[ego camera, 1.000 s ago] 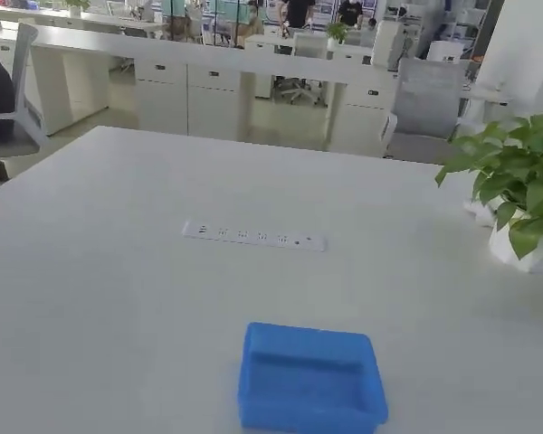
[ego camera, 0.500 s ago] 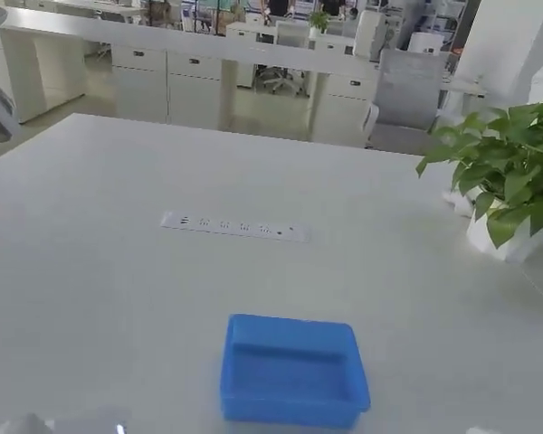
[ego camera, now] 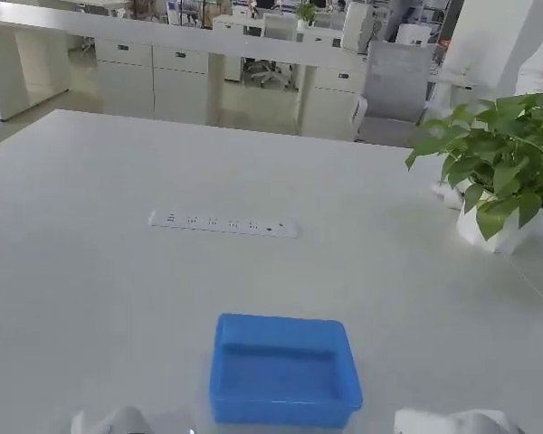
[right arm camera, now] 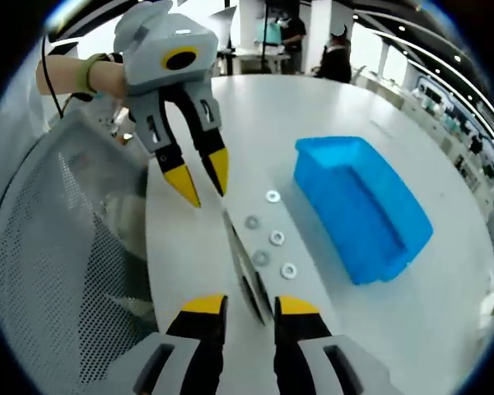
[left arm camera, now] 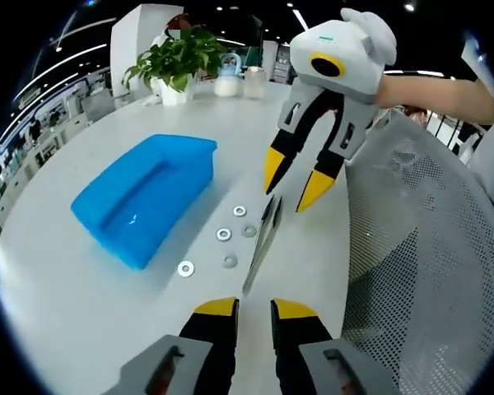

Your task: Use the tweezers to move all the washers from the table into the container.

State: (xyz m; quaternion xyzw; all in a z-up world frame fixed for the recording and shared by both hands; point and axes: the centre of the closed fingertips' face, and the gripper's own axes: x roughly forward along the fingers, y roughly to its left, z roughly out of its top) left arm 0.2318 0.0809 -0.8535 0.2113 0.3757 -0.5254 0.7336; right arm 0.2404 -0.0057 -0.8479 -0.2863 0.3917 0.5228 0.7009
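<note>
**Desk:** What does the head view give us?

**Photographer:** The blue plastic container (ego camera: 283,371), a shallow rectangular tray, on the matte white surface (ego camera: 100,289). A white power strip (ego camera: 223,223) lies beyond it, and a leafy potted plant (ego camera: 502,172) stands well off to its right.

**Desk:** And the gripper views?

**Photographer:** They bring in the work itself. Five small flat metal washers (left arm camera: 223,234) are scattered just beside the container's long wall. Slim steel tweezers (left arm camera: 263,239) lie flat on the side of the washers away from the container. Their long axis runs roughly along that wall, and the arms seem to part at the end toward the right gripper (left arm camera: 295,183).

**Desk:** Fingers?

**Photographer:** Yellow-tipped on both. The right gripper has its fingers spread, holding nothing. The left gripper (left arm camera: 253,306) faces it over the tweezers, fingers slightly parted and also empty.
</note>
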